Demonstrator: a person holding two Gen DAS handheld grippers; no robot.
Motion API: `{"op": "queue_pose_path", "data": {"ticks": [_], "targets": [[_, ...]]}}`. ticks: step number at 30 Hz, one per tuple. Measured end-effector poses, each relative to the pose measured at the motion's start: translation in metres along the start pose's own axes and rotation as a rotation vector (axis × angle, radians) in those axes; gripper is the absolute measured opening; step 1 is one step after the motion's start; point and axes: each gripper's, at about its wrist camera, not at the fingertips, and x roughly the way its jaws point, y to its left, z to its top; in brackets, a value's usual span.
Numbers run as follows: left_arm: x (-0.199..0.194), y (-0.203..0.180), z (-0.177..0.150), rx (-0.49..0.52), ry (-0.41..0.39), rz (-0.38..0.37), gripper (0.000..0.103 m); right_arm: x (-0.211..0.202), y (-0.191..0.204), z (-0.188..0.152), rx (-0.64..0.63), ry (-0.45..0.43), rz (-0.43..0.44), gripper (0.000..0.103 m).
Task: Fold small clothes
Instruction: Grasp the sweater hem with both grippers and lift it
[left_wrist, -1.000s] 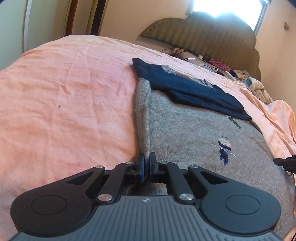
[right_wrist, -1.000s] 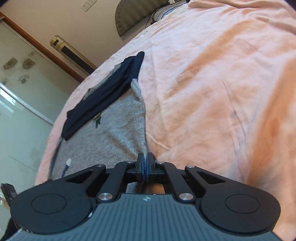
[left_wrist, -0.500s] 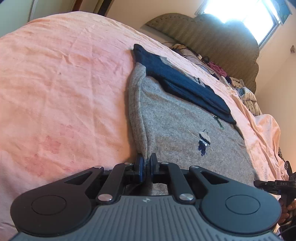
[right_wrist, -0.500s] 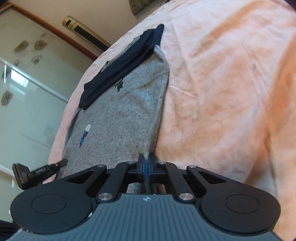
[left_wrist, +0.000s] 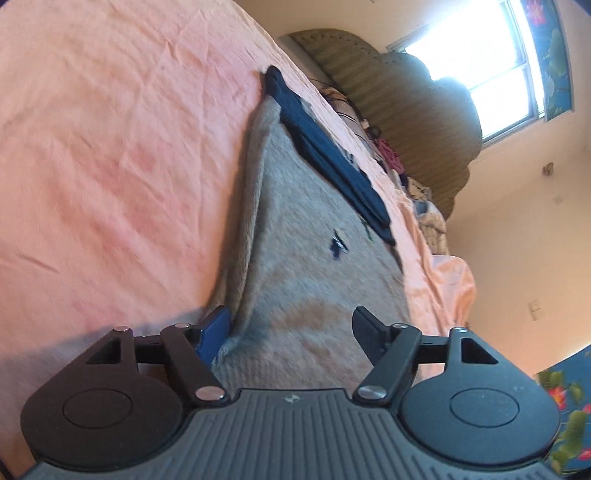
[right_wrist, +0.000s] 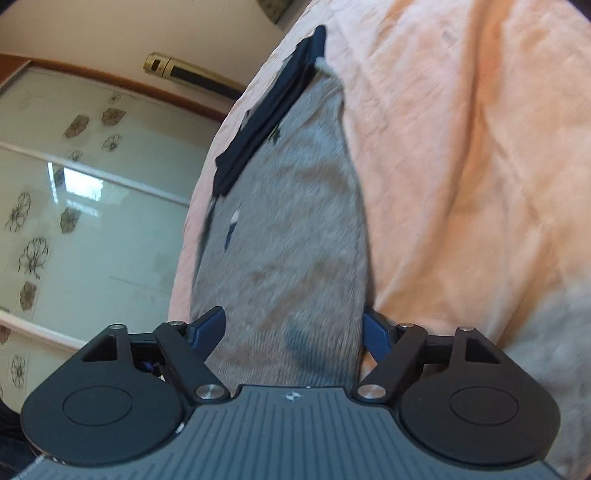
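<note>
Sweater (left_wrist: 295, 258), grey, lies flat on the pink bed (left_wrist: 110, 147). Left view: the left gripper (left_wrist: 291, 325) has just opened its jaws, the hem between them, ungripped. Right view: the right gripper (right_wrist: 295, 325) likewise has just spread wide, straddling the sweater's near edge.

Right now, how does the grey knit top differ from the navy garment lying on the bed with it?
The grey knit top is spread out wide and flat; the navy garment is a narrow folded strip. The grey knit top carries small embroidered motifs; the navy garment looks plain. The grey top reaches between the open fingers of both grippers; the navy garment lies at its far end. Both rest on the pink bedsheet.
</note>
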Motion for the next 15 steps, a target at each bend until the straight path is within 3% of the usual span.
{"op": "queue_pose_path", "data": {"ticks": [1, 3, 5, 7, 9, 12, 15], "targets": [[0.004, -0.001, -0.001, -0.004, 0.02, -0.005, 0.072, 0.005, 0.003, -0.001, -0.013, 0.021, 0.0, 0.076], [0.008, -0.005, -0.003, 0.013, 0.035, -0.002, 0.072, 0.012, 0.009, -0.002, -0.036, 0.062, -0.028, 0.06], [0.008, -0.006, -0.002, 0.015, 0.055, -0.01, 0.065, 0.02, 0.009, -0.004, -0.044, 0.119, -0.061, 0.013], [0.008, -0.003, -0.003, -0.004, 0.078, -0.007, 0.039, 0.019, 0.011, -0.012, -0.096, 0.141, -0.073, 0.012], [0.006, -0.001, -0.003, -0.003, 0.084, 0.021, 0.025, 0.007, 0.018, -0.011, -0.13, 0.111, -0.063, 0.012], [-0.008, -0.005, 0.002, 0.027, 0.062, 0.012, 0.022, -0.03, 0.033, -0.002, -0.177, 0.009, -0.017, 0.012], [-0.018, -0.003, 0.002, 0.07, 0.035, 0.072, 0.024, -0.041, 0.014, -0.002, -0.146, 0.058, -0.102, 0.011]]}}
